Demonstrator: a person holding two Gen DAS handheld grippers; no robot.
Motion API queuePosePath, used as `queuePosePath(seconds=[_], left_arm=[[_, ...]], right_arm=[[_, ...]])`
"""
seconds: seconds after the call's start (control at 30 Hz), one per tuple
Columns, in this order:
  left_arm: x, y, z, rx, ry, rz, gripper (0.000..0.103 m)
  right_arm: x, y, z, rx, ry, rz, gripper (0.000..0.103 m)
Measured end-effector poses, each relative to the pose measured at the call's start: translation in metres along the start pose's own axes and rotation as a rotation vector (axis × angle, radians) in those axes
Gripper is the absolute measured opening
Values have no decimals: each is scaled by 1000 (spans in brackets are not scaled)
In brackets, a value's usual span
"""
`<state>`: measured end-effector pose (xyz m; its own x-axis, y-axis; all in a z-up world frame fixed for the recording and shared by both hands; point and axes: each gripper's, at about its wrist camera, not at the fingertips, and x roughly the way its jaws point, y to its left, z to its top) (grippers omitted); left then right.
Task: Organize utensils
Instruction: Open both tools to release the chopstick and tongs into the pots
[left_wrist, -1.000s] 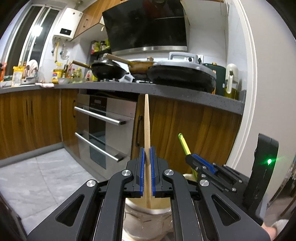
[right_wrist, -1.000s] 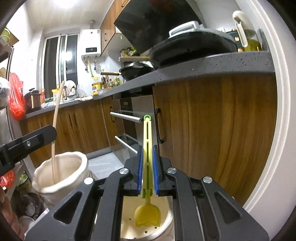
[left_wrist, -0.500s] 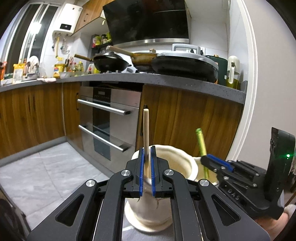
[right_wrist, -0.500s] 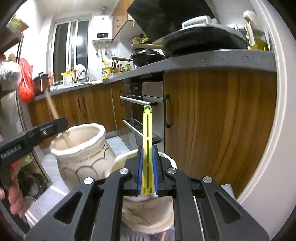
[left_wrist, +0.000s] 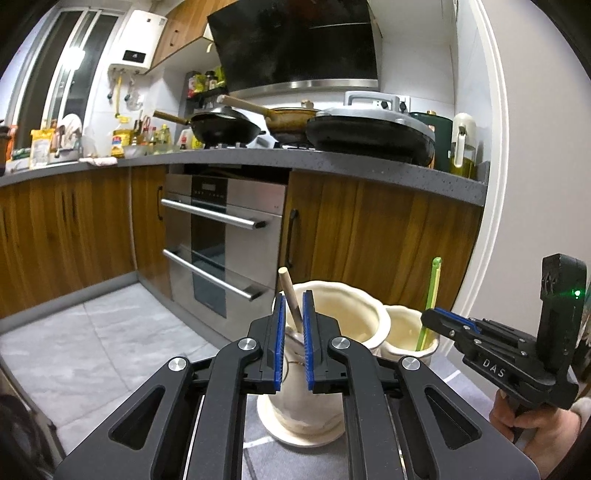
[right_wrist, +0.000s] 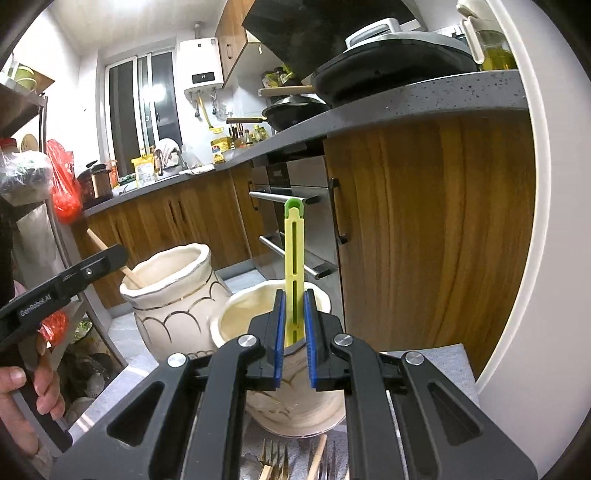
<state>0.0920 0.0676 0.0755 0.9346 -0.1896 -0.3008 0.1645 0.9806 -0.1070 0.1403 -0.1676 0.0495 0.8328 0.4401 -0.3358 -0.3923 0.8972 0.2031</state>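
Observation:
A wooden stick (left_wrist: 290, 295) stands tilted in the tall cream jar (left_wrist: 354, 295), between the blue pads of my left gripper (left_wrist: 293, 332). Its jaws are opening, and the stick leans loose with a gap at each side. The right wrist view shows the same stick (right_wrist: 129, 273), the gold-lined tall jar (right_wrist: 173, 302) and the left gripper (right_wrist: 120, 254). My right gripper (right_wrist: 294, 332) is shut on a yellow-green spatula (right_wrist: 294, 251), held upright with its lower end inside the shorter cream jar (right_wrist: 240, 314). In the left wrist view the right gripper (left_wrist: 430, 317) holds the spatula (left_wrist: 432, 291) over that shorter jar (left_wrist: 402, 325).
Both jars stand side by side on a grey cloth (right_wrist: 436, 362). Forks and wooden handles (right_wrist: 273, 469) lie at its near edge. Wooden cabinets and a steel oven (left_wrist: 221, 251) are behind, under a counter with pans. A cluttered rack (right_wrist: 44, 177) is at the left.
Both utensils have gone down into their jars. The wooden stick, upright in the pads before, now tilts loose between them as they part. The spatula head has sunk out of sight.

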Motion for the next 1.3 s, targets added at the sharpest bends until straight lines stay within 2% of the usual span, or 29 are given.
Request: queuePosePath(seconds=[0.1, 0.3, 0.63, 0.67, 0.73, 0.77, 0.8, 0.87, 0.9, 0.97, 1.1, 1.17, 1.23, 1.3], left_arm=[[-5, 2, 0, -7, -4, -6, 12], [-7, 4, 0, -18, -10, 2, 31], [-8, 4, -2, -20, -12, 27, 47], [-8, 3, -3, -15, -13, 31, 51], [-11, 1, -5, -6, -26, 52, 65], [-13, 1, -6, -4, -37, 64, 75], [-16, 0, -7, -1, -52, 77, 80], [-19, -1, -6, 0, -63, 90, 84], [-21, -1, -7, -4, -68, 94, 90], [-26, 0, -8, -18, -90, 101, 95], [-34, 1, -8, -38, -105, 122, 98], [-37, 0, -9, -41, -109, 136, 98], [-41, -1, -12, -44, -113, 148, 98], [-44, -4, -14, -32, -116, 160, 98]], right_arm=[[-2, -6, -1, 37, 1, 12, 10], [0, -5, 1, 26, 5, -8, 10], [-4, -5, 3, 42, -8, -19, 12], [-6, -6, 3, 45, -14, -21, 18], [-9, -8, 4, 54, -23, -18, 27], [-10, -9, 4, 57, -25, -19, 27], [-11, -9, 5, 60, -25, -20, 27], [-12, -11, 5, 65, -23, -19, 37], [-14, -11, 5, 69, -26, -15, 40], [-18, -12, 5, 72, -35, -13, 60], [-31, -9, 6, 47, -58, -17, 76], [-39, -10, 5, 43, -76, -16, 90], [-49, -10, 5, 40, -98, -21, 98], [-58, -11, 4, 39, -116, -34, 98]])
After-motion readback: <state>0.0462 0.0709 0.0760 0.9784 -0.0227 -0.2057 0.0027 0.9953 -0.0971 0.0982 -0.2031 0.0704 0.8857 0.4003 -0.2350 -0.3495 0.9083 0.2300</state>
